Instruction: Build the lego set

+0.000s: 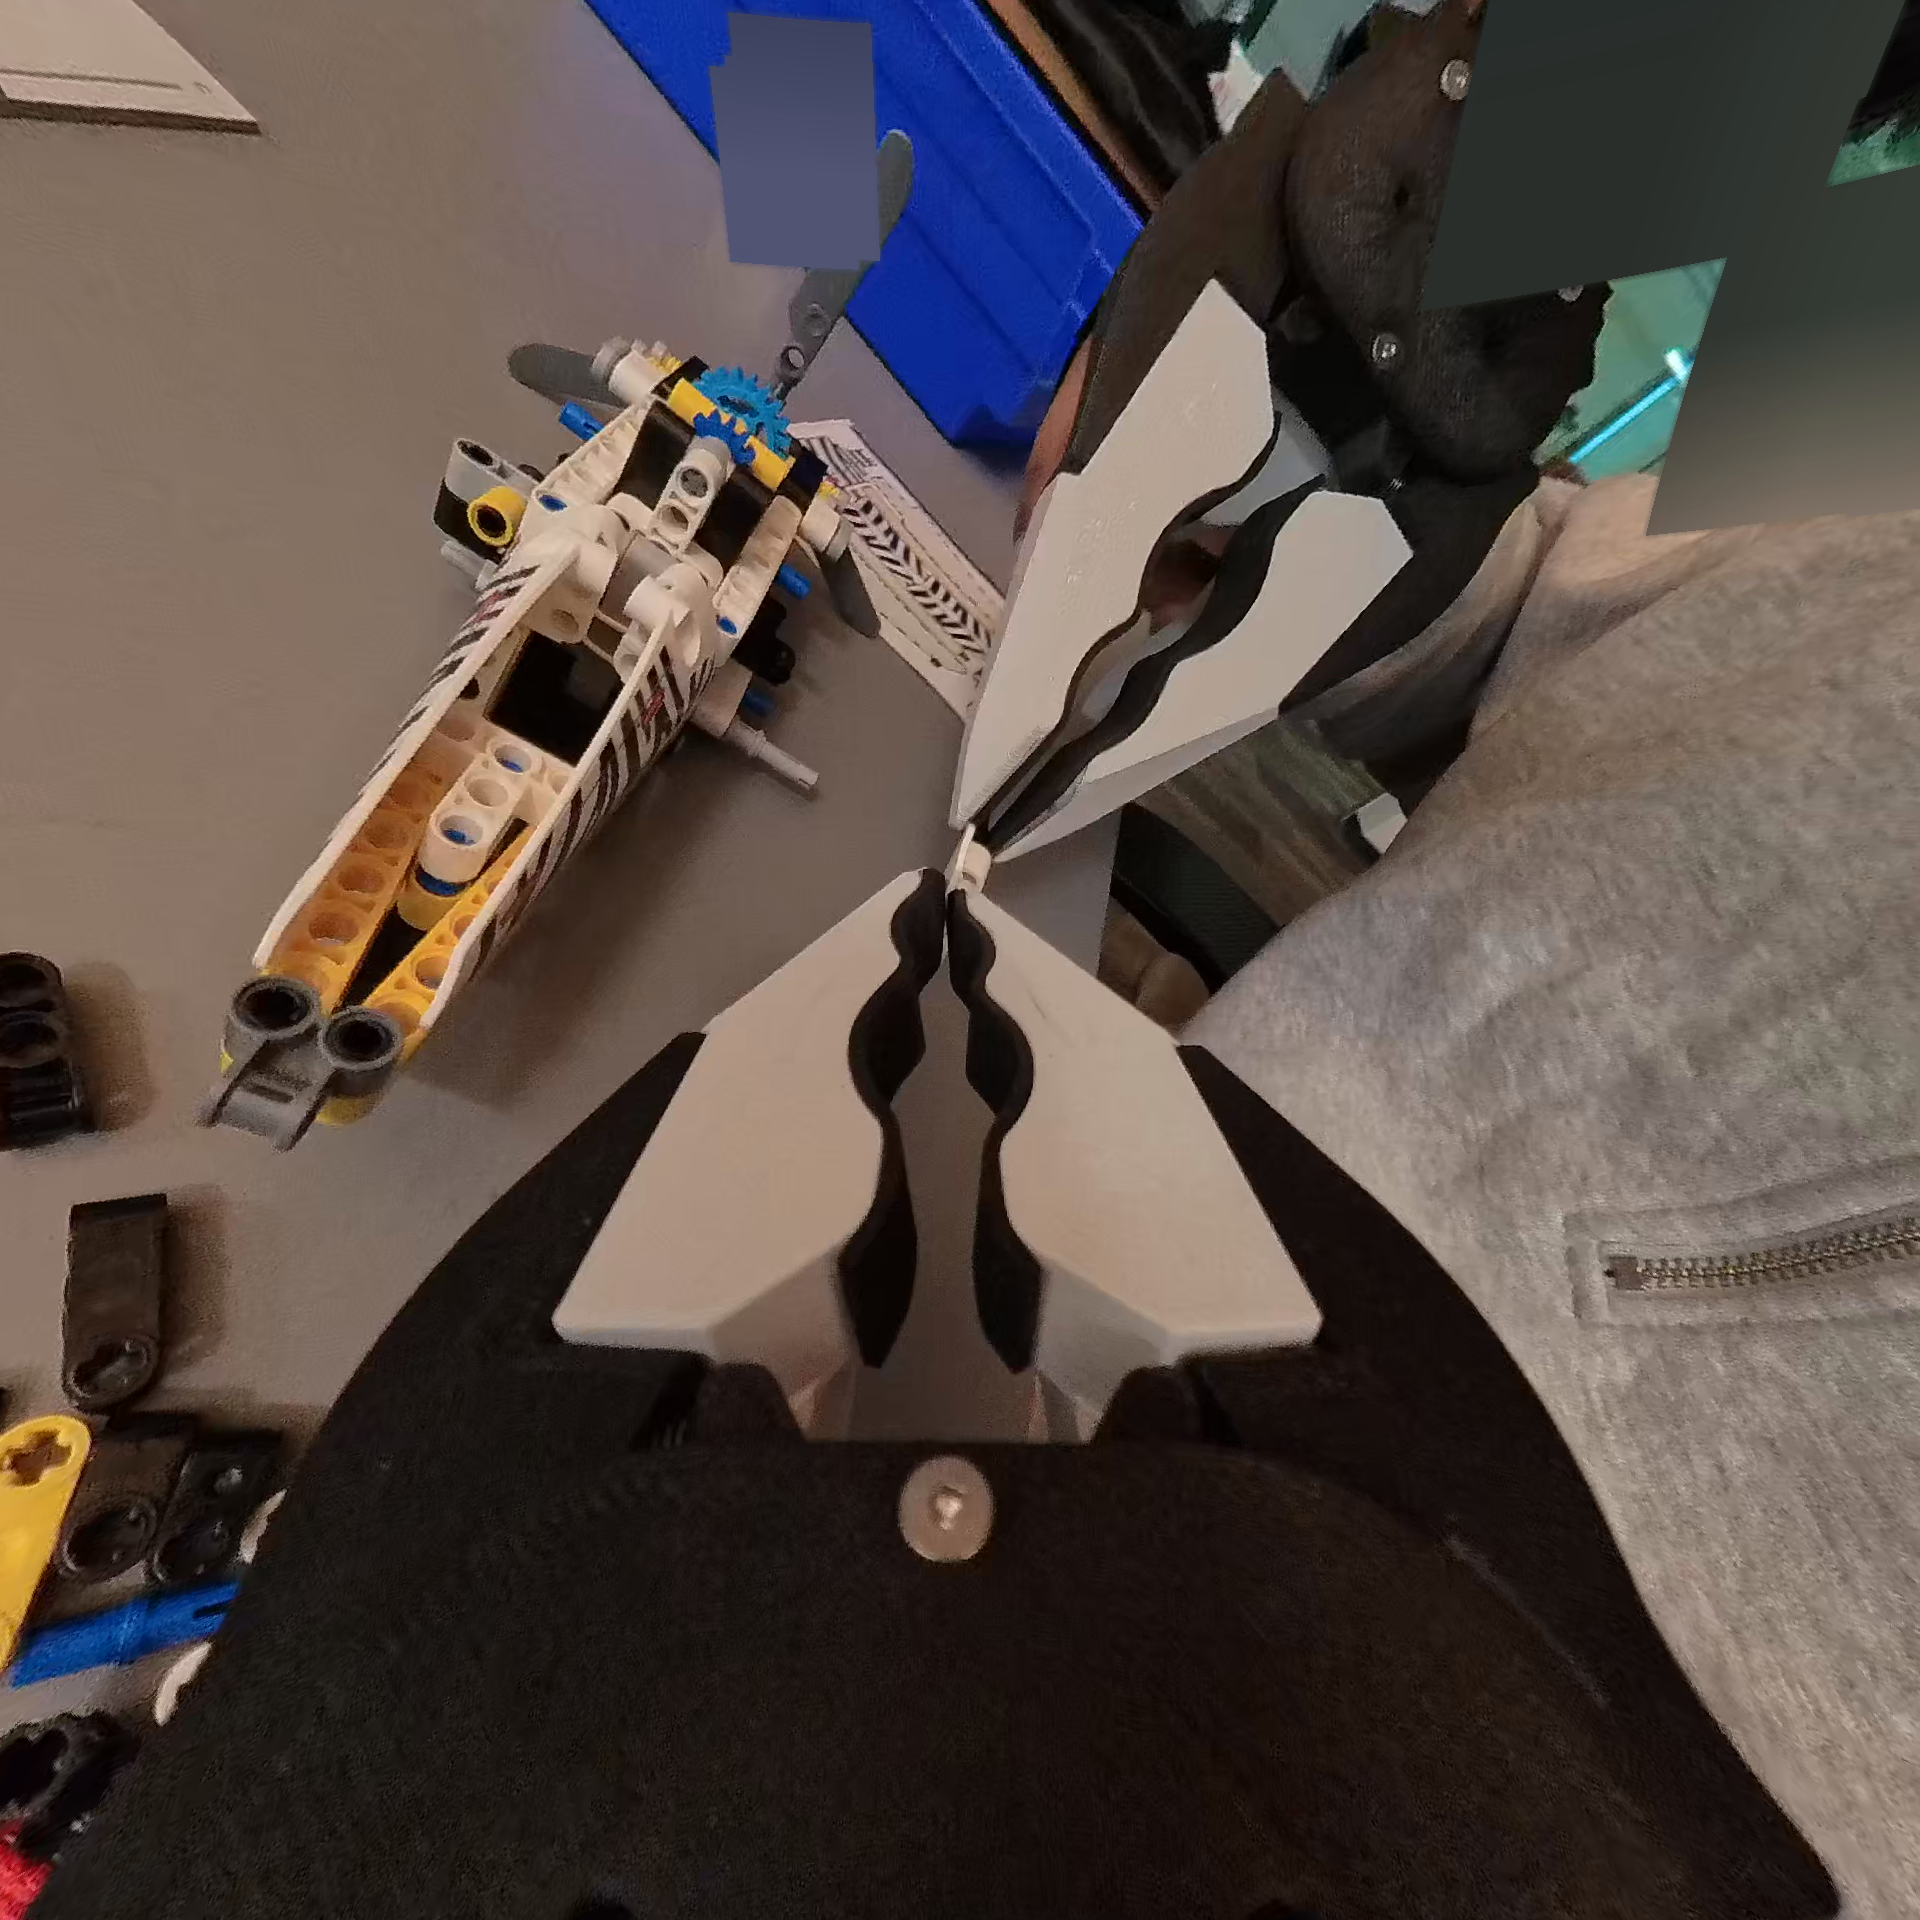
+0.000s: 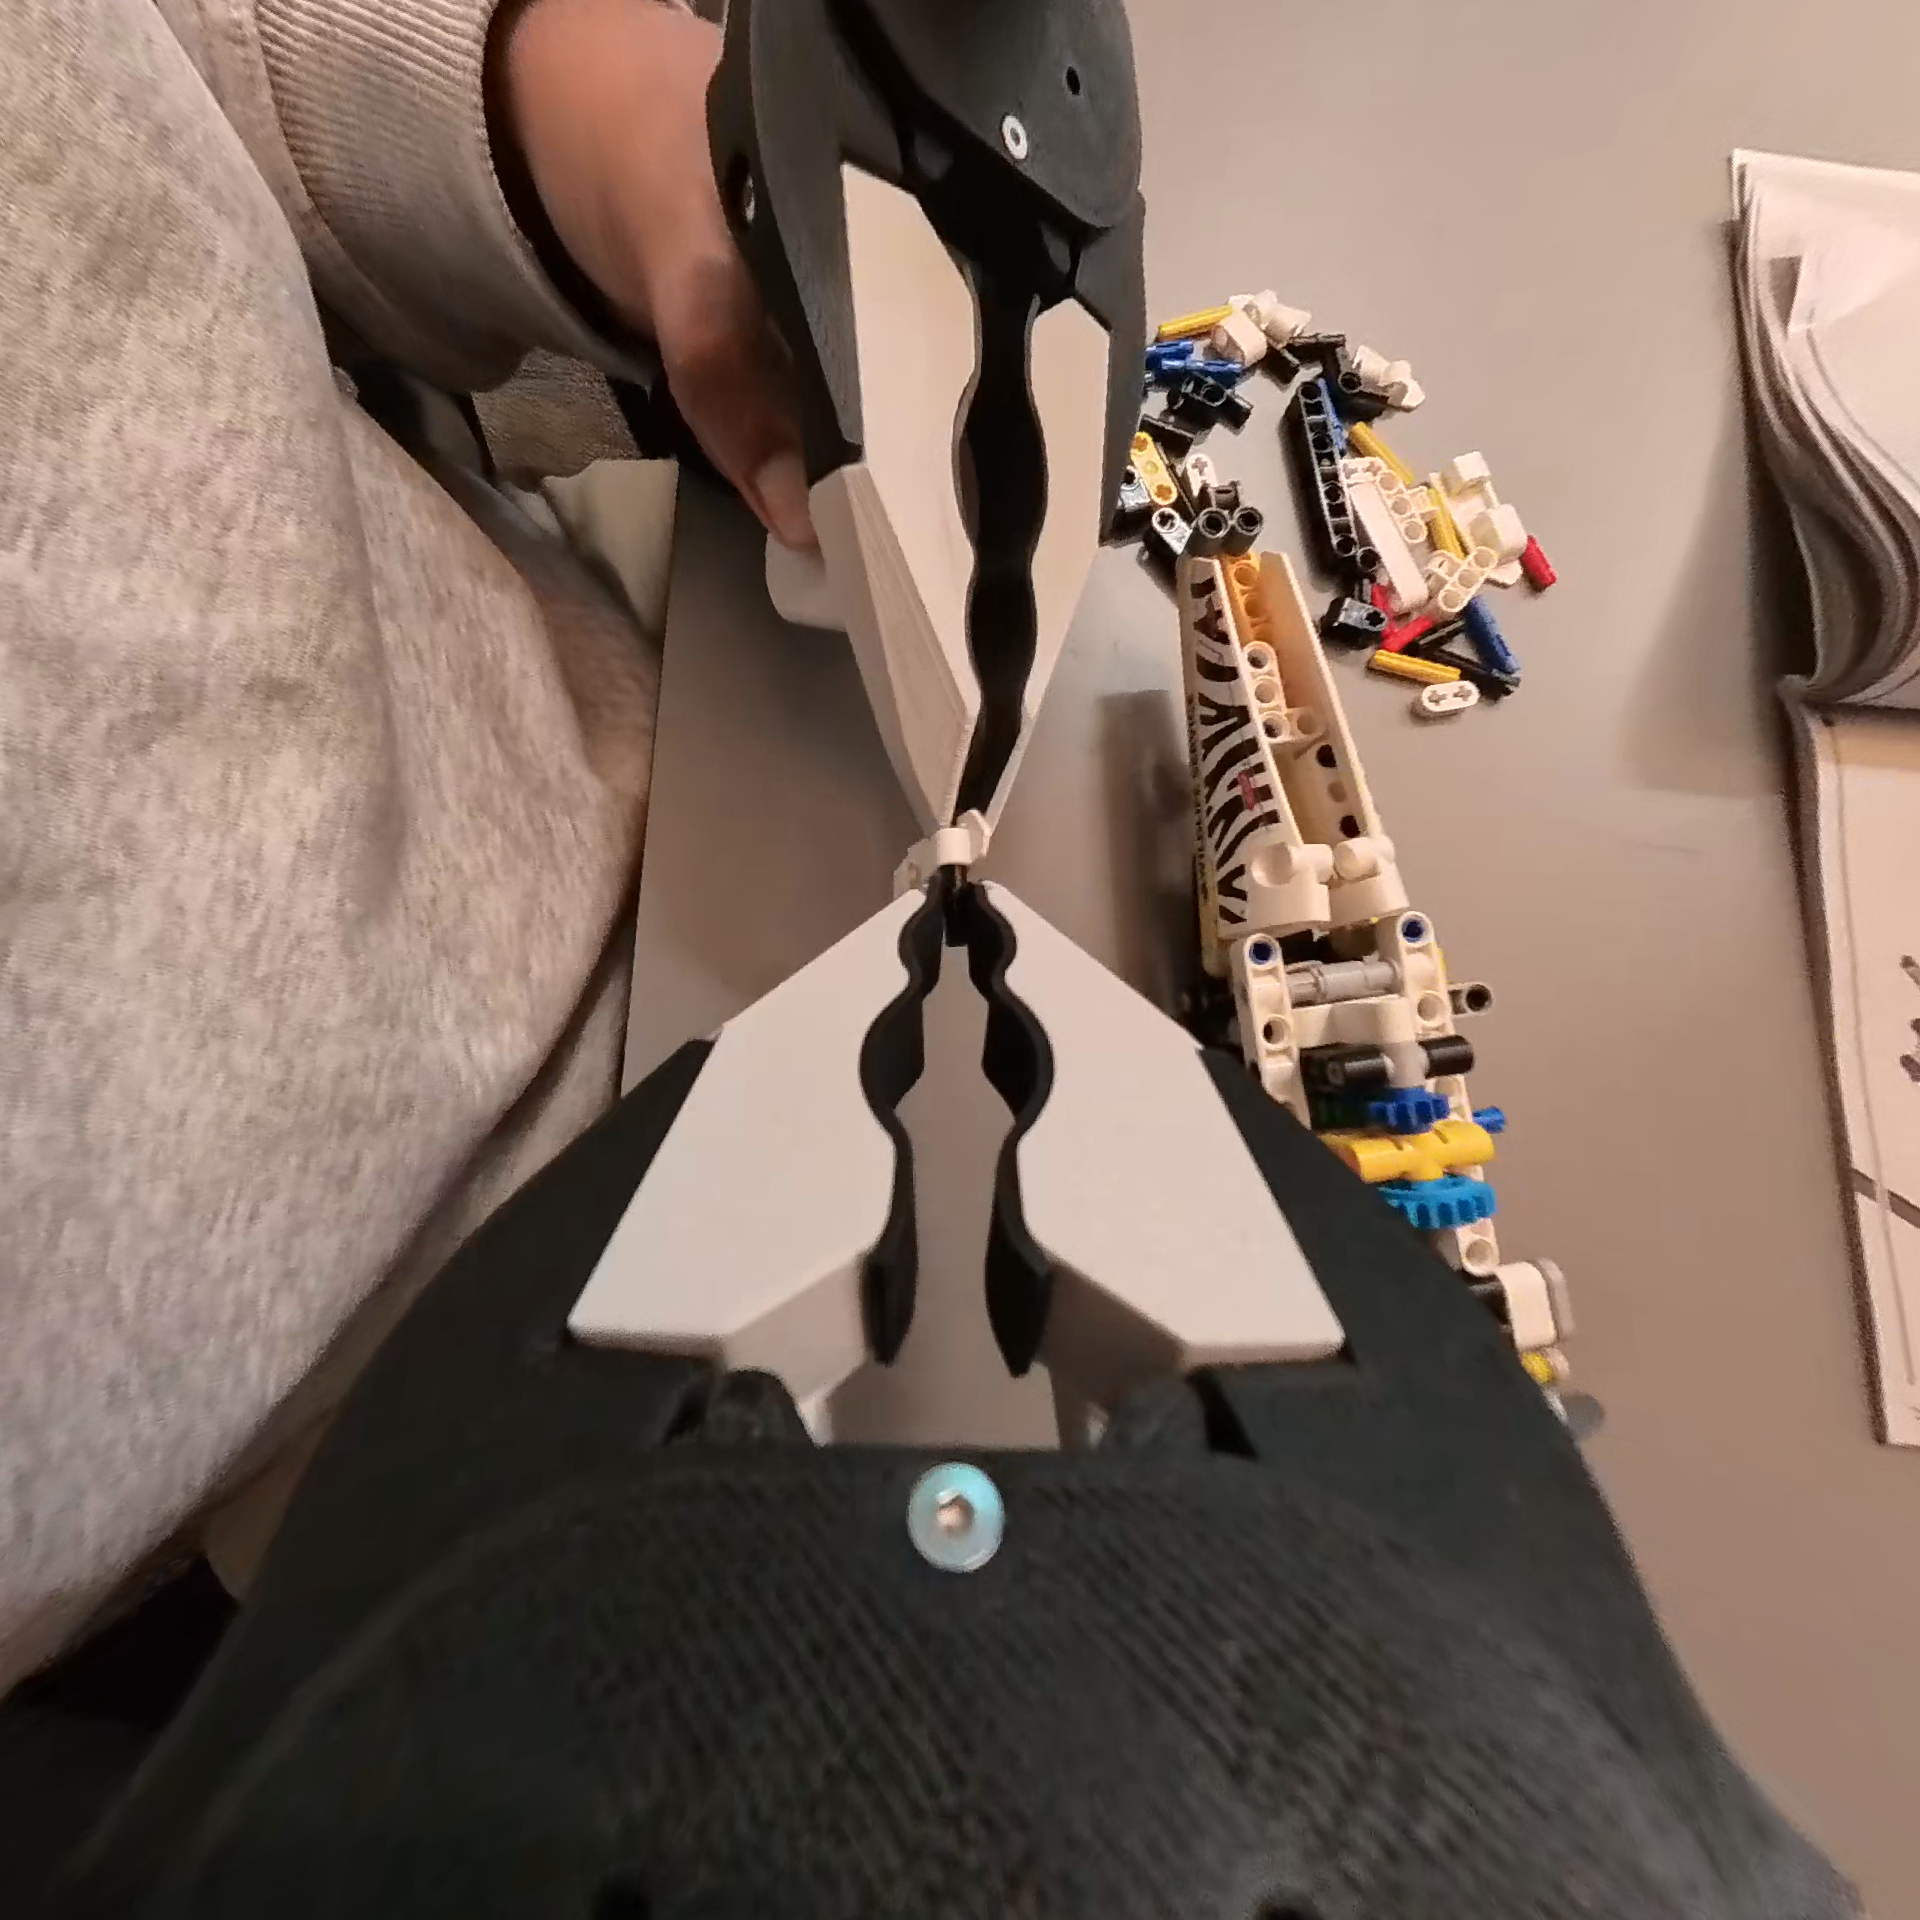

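Note:
My left gripper and right gripper meet tip to tip in the air just off the table's near edge. Both are shut on a small white lego piece pinched between their tips; it also shows in the right wrist view. The right gripper comes in from the upper right in the left wrist view; the left gripper comes down from the top in the right wrist view. The half-built model, white with zebra stripes, yellow beams and a blue gear, lies on the grey table.
Loose lego parts lie in a heap beyond the model, with more at the left. A blue bin stands behind. A sticker sheet lies by the model. An open booklet lies at the right. A person's grey sweater is close. Only a small space, under 4 cm, lies between the two pairs of fingers.

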Tool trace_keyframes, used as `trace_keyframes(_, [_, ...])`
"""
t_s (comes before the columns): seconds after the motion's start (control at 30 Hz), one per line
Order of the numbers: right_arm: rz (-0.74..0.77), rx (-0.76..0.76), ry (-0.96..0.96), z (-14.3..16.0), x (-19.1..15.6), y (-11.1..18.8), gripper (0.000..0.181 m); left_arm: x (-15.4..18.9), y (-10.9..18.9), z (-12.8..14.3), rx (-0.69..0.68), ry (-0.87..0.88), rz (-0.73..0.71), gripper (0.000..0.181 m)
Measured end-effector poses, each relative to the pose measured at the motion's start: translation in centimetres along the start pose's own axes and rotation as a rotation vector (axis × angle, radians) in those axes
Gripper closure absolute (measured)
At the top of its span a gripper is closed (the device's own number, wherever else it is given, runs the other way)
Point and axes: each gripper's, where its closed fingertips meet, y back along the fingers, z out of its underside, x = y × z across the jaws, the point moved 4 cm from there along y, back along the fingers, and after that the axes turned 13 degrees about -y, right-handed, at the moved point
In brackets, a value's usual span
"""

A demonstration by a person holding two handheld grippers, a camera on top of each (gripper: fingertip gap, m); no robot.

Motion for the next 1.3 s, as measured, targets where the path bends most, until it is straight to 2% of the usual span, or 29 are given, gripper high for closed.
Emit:
trace_keyframes(0.27, [0.04,-0.076,0.048,0.8,-0.2,-0.6,0.179,-0.1,-0.8,0.8,-0.102,-0.038,-0.072,0.181])
trace_keyframes(0.43, [0.145,-0.19,0.121,1.3,-0.2,-1.4,0.179,-0.4,-1.3,1.3,-0.175,-0.078,-0.151,0.181])
trace_keyframes(0.53, [0.171,-0.207,0.133,1.2,-0.3,-1.4,0.179,-0.4,-1.3,1.3,-0.174,-0.084,-0.158,0.181])
trace_keyframes(0.9, [0.037,0.015,-0.067,1.7,0.1,-1.2,0.179,-0.4,-1.2,1.4,-0.17,-0.073,-0.154,0.181])
trace_keyframes(1.3, [-0.093,0.144,-0.279,2.3,0.5,-1.3,0.179,-0.5,-1.2,1.3,-0.166,-0.055,-0.139,0.181])
